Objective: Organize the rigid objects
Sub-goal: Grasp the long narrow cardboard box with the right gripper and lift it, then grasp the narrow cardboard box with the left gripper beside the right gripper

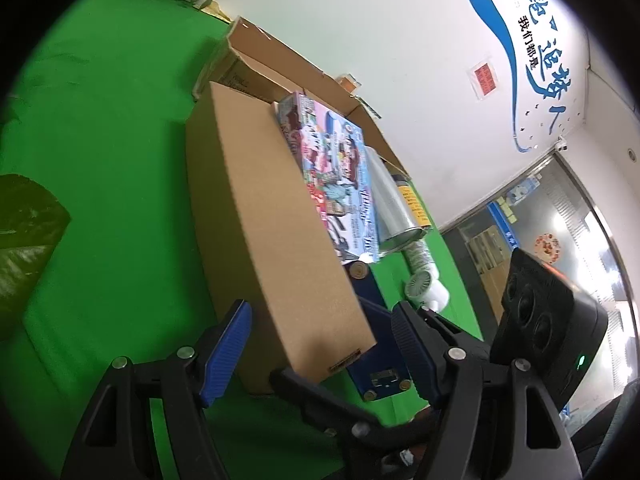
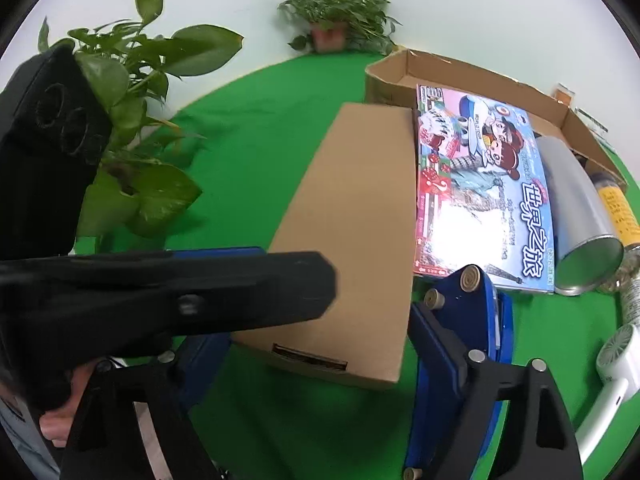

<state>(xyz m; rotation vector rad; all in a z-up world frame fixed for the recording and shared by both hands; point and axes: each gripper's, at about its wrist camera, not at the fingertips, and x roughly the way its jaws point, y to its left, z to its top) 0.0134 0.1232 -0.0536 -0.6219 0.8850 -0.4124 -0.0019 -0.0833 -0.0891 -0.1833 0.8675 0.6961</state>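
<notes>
1. On the green counter (image 2: 260, 120) in the right wrist view, a large-leaved potted plant (image 2: 132, 120) stands at 10 o'clock. A smaller one (image 2: 336, 20) sits by the wall at 12.
2. A hand (image 2: 56, 424) at 8 o'clock holds the left tongs (image 1: 320, 306). In that view one black finger of these tongs lies across the near left part of the closed cardboard box (image 2: 352, 220).
3. In their own camera the left tongs stand apart, with the box's near end between the blue pads (image 1: 228, 352). A gap shows at the right-hand pad, so they are not clamped.
4. The closed cardboard box lies at the centre of both views, long side running away from the cameras.
5. The right tongs (image 2: 320, 332) are also apart, astride the same near end. The left pad is mostly hidden and the right one sits just beside the box's corner. I cannot tell if they press on it.
6. A blue gadget with brass rollers (image 1: 380, 384) rests just beside the box, at 5 o'clock.
7. A colourful board game box (image 2: 480, 184) lies against the cardboard box's right side, at 2 o'clock. Its far end is in an open cardboard tray (image 2: 460, 70).
8. A silver tin (image 2: 576, 208) lies on its side beside the game, with a yellow-labelled bottle (image 2: 616, 204) next to it.
9. A white handheld fan (image 2: 616, 356) lies at 4 o'clock.
</notes>
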